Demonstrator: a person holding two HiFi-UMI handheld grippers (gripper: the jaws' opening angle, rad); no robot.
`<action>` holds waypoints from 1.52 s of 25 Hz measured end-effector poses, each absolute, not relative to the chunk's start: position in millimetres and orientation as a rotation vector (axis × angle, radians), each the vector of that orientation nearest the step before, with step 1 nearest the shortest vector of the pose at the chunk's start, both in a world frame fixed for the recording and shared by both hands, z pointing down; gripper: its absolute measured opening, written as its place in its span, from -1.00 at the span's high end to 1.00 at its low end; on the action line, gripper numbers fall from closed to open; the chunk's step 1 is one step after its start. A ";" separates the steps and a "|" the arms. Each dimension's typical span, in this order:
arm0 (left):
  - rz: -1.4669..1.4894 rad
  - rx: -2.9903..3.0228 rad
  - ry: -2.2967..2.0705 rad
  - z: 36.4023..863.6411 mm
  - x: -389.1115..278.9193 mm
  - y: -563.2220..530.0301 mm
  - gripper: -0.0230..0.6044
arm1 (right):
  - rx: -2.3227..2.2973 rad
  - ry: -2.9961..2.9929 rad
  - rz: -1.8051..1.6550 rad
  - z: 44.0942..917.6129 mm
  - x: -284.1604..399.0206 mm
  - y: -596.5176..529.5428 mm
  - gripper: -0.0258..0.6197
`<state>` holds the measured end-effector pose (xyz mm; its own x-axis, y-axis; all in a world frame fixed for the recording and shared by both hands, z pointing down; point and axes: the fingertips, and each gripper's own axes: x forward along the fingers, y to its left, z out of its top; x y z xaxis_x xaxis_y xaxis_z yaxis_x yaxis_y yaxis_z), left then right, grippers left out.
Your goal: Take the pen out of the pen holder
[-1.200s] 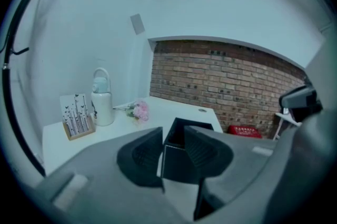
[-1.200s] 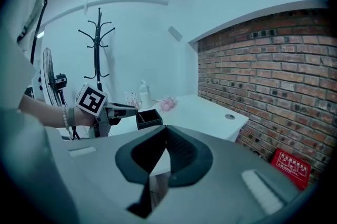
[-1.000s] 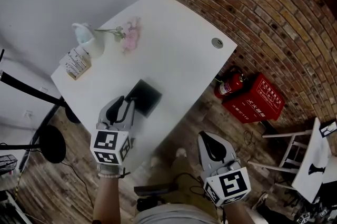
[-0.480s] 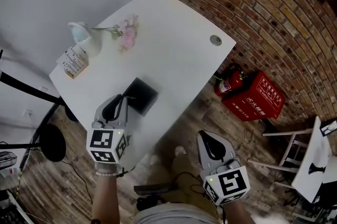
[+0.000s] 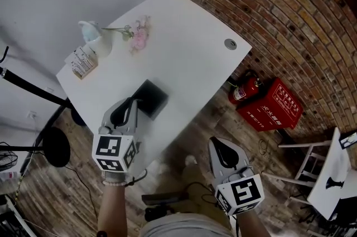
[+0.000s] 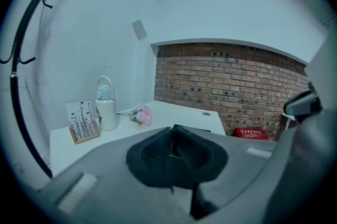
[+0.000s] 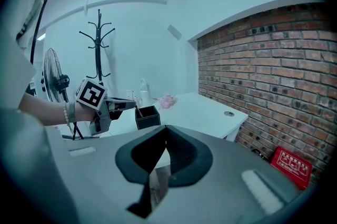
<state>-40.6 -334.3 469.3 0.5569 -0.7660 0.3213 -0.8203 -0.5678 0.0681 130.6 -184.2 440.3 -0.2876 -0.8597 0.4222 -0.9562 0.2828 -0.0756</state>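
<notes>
A black square pen holder [image 5: 152, 100] stands near the front edge of the white table [image 5: 184, 46]. In the right gripper view a thin dark pen [image 7: 138, 110] leans up out of the holder [image 7: 148, 117] to the tips of my left gripper [image 7: 129, 104]. My left gripper [image 5: 133, 102] is at the holder's left rim. Its jaws have just been closing and now pinch the pen [image 6: 171, 145], a thin dark strip at the left gripper [image 6: 172, 136]. My right gripper [image 5: 218, 144] hangs off the table over the floor, and the right gripper [image 7: 166, 130] is shut and empty.
At the table's far left stand a white bottle [image 5: 92, 35], pink flowers [image 5: 139, 38] and a small card stand [image 5: 82, 62]. A cable grommet [image 5: 230, 44] sits near the right corner. A fire extinguisher [image 5: 245, 90] and red box [image 5: 273, 105] stand by the brick wall.
The left gripper's jaws have drawn together at the holder's rim. Neither hand has shifted noticeably; the right gripper stays as it was.
</notes>
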 end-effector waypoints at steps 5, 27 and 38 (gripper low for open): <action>0.365 2.597 -1.344 453.2 -38.6 -328.0 0.85 | 1.639 -2.285 0.435 431.6 129.1 -183.3 0.91; 0.287 2.671 -1.383 385.9 -26.3 -290.3 0.85 | 1.611 -2.395 0.303 390.2 134.6 -188.7 0.91; 0.222 2.692 -1.450 345.9 -30.5 -268.6 0.85 | 1.541 -2.477 0.236 370.5 123.8 -195.9 0.91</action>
